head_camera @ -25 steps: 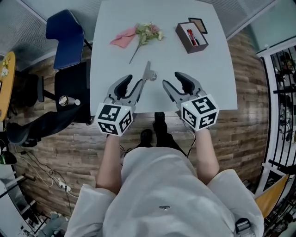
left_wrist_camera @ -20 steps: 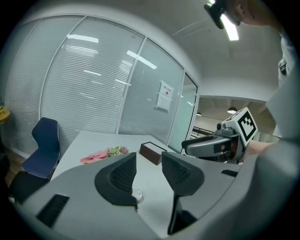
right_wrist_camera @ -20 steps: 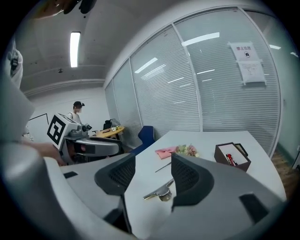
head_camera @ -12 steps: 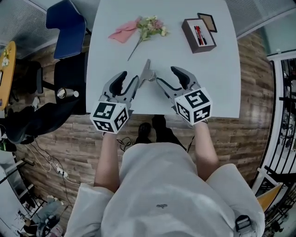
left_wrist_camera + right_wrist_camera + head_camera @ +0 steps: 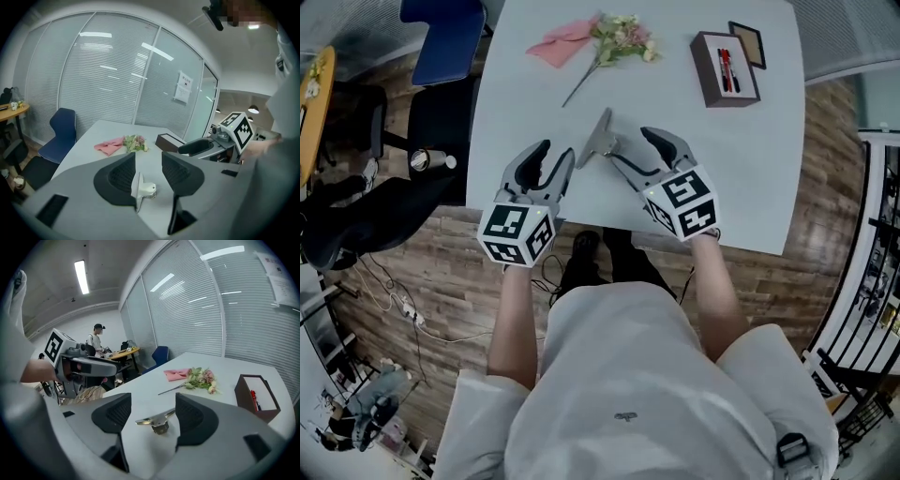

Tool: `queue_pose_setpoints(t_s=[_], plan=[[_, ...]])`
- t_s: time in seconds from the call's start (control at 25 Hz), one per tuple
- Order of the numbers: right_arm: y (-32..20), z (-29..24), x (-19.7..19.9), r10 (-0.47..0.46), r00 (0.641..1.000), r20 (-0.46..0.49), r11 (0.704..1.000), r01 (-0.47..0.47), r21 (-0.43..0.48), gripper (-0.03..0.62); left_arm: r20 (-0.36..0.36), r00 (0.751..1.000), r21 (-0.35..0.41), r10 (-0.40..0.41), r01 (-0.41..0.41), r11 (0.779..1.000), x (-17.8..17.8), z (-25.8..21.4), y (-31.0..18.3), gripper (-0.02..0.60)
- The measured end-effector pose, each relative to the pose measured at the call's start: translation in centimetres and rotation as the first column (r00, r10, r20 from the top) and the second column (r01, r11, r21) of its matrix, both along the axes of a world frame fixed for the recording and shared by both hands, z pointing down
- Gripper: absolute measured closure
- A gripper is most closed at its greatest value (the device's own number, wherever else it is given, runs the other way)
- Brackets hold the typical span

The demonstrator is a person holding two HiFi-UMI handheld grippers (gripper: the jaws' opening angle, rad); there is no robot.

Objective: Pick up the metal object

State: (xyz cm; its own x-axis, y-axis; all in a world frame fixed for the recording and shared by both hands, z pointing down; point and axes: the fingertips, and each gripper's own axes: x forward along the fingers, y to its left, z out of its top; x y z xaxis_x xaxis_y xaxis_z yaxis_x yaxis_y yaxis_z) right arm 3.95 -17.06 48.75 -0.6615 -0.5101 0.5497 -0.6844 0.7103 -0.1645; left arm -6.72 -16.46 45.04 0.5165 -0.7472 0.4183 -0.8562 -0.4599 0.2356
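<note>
The metal object (image 5: 599,139) is a flat silver bar with a small foot, lying on the white table (image 5: 516,103) near its front edge. In the left gripper view the metal object (image 5: 141,188) shows in the gap of my left gripper (image 5: 147,171), close to the left jaw, with neither pad on it. My left gripper (image 5: 549,161) stands open just left of the bar. My right gripper (image 5: 634,150) is close on the bar's right; its jaws are opening. In the right gripper view the metal object (image 5: 157,420) lies on the table between the spread jaws of my right gripper (image 5: 152,412), untouched.
At the table's far side lie a pink cloth (image 5: 565,40) and a flower sprig (image 5: 617,42). A brown box with pens (image 5: 726,69) and a small frame (image 5: 748,43) stand far right. A blue chair (image 5: 441,19) is at the left. A person stands in the background (image 5: 96,339).
Both grippers have moved forward, closer to the metal object. The right jaws have spread wider. The object has stayed on the table.
</note>
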Motion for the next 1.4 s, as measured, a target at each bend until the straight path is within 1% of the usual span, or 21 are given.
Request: queue_pose_setpoints(t_s=[0.2, 0.4, 0.6, 0.72, 0.96, 1.24, 1.4], plan=[[0.1, 2.5, -0.8, -0.061, 0.997, -0.037, 0.998, 0.06, -0.03, 0.294, 0.015, 0.999, -0.022, -0.044, 0.044, 0.999, -0.1, 1.0, 0.2, 0.411], [-0.3, 5.2, -1.5, -0.102, 0.993, -0.063, 0.994, 0.1, -0.045, 0.292, 0.035, 0.997, -0.037, -0.065, 0.066, 0.997, -0.1, 1.8, 0.1, 0.411], [-0.7, 7.6, -2.6, -0.121, 0.99, -0.07, 0.991, 0.116, -0.073, 0.292, 0.039, 0.997, -0.05, -0.071, 0.073, 0.996, -0.5, 2.9, -0.4, 0.411], [-1.0, 9.3, -3.3, -0.152, 0.983, -0.102, 0.986, 0.144, -0.082, 0.289, 0.042, 0.997, -0.057, -0.068, 0.071, 0.996, -0.5, 3.8, -0.7, 0.411], [-1.0, 12.5, -3.9, -0.18, 0.971, -0.155, 0.98, 0.164, -0.112, 0.29, 0.042, 0.997, -0.07, -0.067, 0.07, 0.995, -1.2, 4.9, -1.1, 0.413], [-1.1, 15.5, -4.1, -0.212, 0.949, -0.234, 0.975, 0.189, -0.114, 0.291, 0.036, 0.996, -0.088, -0.086, 0.089, 0.992, -2.0, 6.3, -0.8, 0.413], [-1.9, 16.7, -4.3, -0.21, 0.945, -0.252, 0.976, 0.185, -0.119, 0.29, 0.038, 0.994, -0.094, -0.101, 0.104, 0.99, -2.7, 6.5, -0.7, 0.414]])
